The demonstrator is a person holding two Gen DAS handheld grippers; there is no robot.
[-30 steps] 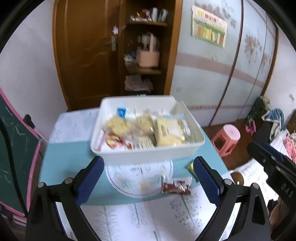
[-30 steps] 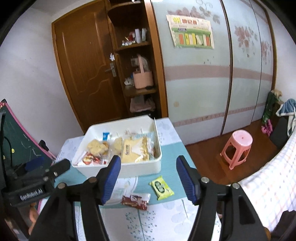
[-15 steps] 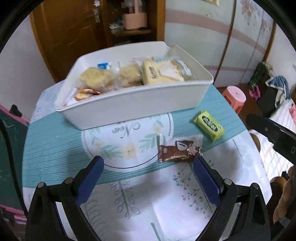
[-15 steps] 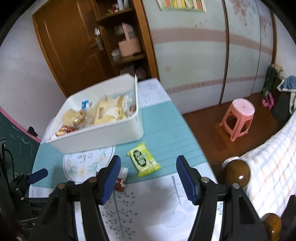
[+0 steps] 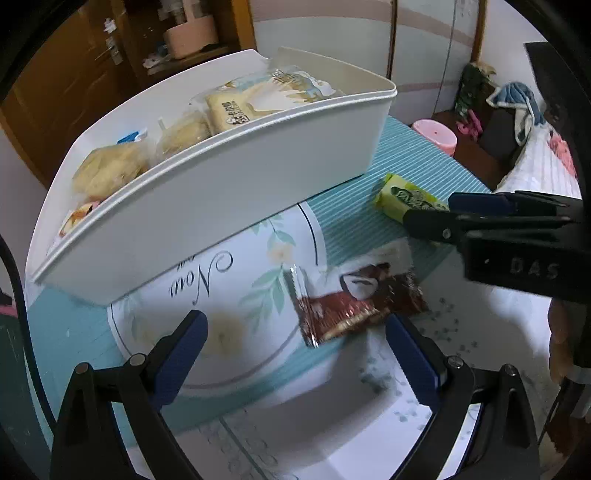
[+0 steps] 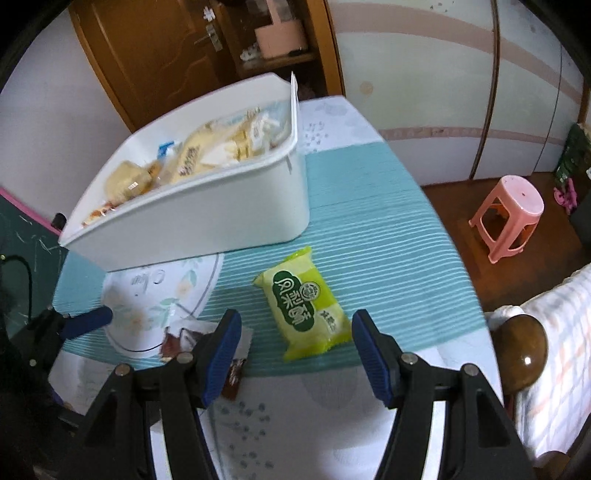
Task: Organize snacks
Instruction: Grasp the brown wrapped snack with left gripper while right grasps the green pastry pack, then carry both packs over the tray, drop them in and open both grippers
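Surface: a surface (image 6: 380, 221) under a teal striped cloth with a white floral medallion; a white bin (image 5: 236, 192) of wrapped snacks stands toward its far side.
Room: brown door (image 6: 147, 51), shelves with a pink basket (image 6: 280, 35), a pink stool (image 6: 511, 214) on the wood floor.
Right view only: the stool whole, and a brown bedpost knob (image 6: 521, 354).
Left view only: the brown packet (image 5: 358, 299) unobstructed.
Green packet (image 6: 306, 304): flat near the surface's right edge, just beside the bin's near right corner; long axis runs near-to-far, tilted left at the far end.
Brown packet: near the front edge, long axis roughly left-right.
Left gripper (image 5: 295, 350): wide, empty, brown packet just ahead.
Right gripper (image 6: 297, 350): wide, empty, straddling the green packet's near end.
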